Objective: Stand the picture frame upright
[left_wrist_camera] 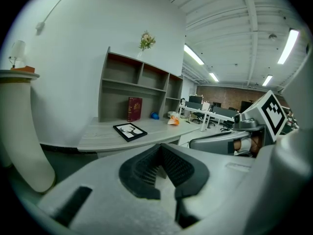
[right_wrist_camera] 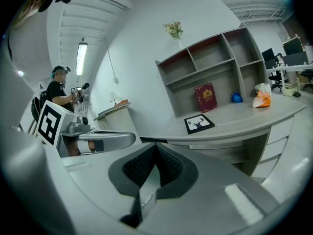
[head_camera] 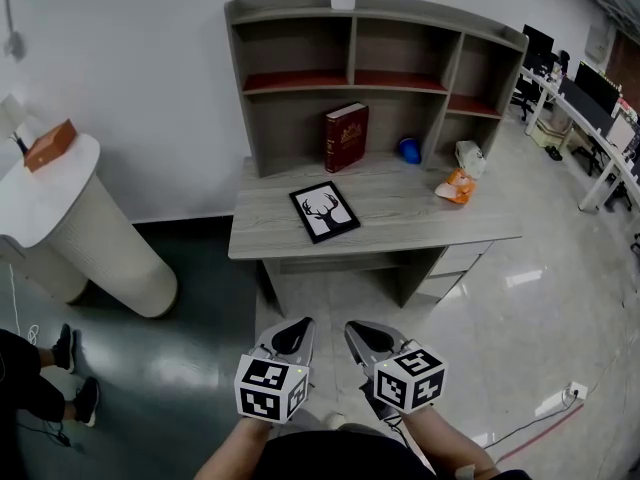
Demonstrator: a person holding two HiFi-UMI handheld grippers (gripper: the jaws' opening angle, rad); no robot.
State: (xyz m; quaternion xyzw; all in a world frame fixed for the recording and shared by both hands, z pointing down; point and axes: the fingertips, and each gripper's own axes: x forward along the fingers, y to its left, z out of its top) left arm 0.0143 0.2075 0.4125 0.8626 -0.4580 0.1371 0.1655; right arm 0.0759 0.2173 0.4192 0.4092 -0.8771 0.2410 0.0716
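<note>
**Picture frame** [head_camera: 325,211]: black border, deer print. Lies flat, face up, on the bench [head_camera: 430,230], left of centre and near the front edge. It is not yet stood up. Judged within easy reach from the front, with bare bench all round for the jaws to get under an edge.

**Red book** [head_camera: 346,137]: upright at 1 o'clock from the frame, inside the shelf unit [head_camera: 300,93]. The shelf back looks a likely surface to lean the frame on.

**Blue object** [head_camera: 409,150] and **orange-and-white bag** [head_camera: 456,185]: at 2 to 3 o'clock from the frame, well apart from it.

**Left gripper** [head_camera: 299,327]: jaws together, nothing between them. Held low at 6 o'clock from the bench, well short of it.

**Right gripper** [head_camera: 356,329]: jaws likewise pressed together and empty, just beside the left. Both point at 12 o'clock toward the frame, judged a ready stance before the approach.
</note>
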